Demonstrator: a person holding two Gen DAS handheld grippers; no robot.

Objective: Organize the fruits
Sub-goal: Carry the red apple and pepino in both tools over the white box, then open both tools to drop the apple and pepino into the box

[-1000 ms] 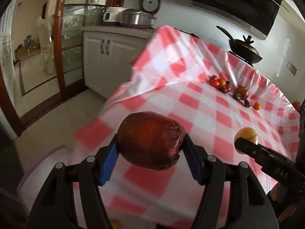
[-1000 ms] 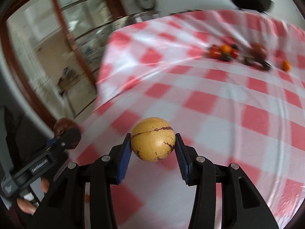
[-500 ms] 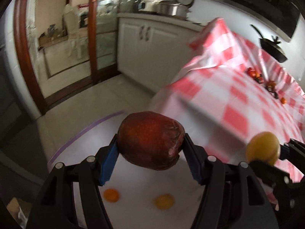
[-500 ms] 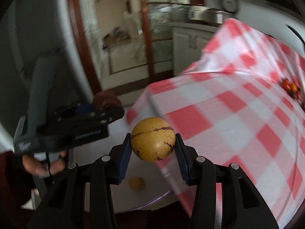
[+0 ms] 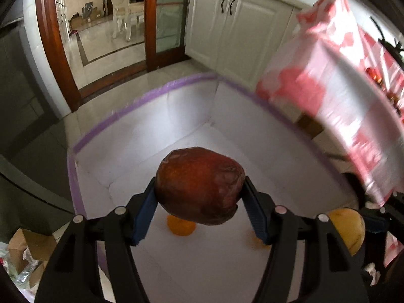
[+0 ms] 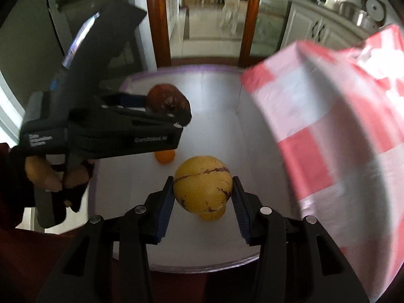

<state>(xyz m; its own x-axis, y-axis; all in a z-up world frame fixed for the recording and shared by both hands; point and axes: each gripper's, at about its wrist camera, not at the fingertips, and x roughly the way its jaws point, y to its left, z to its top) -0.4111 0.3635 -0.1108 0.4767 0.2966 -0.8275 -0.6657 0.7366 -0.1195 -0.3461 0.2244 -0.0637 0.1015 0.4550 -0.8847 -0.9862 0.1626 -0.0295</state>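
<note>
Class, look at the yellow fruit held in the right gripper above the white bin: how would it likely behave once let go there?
The yellow fruit is round, so it would probably roll across the white bin. It keeps its shape between the pads, so likely firm. Its smooth skin might slip.

Both grippers are matte black plastic with chunky angled arms and a silver screw head at each joint. The left gripper [image 5: 199, 197] has ribbed blue pads [image 5: 142, 218], same on the right gripper [image 6: 202, 193]. From the right cam, the left one's boxy body has white lettering, "Gen Robot AI", plus a blurry block of small text. A dark red sleeve [image 6: 10, 252] shows near left.
</note>
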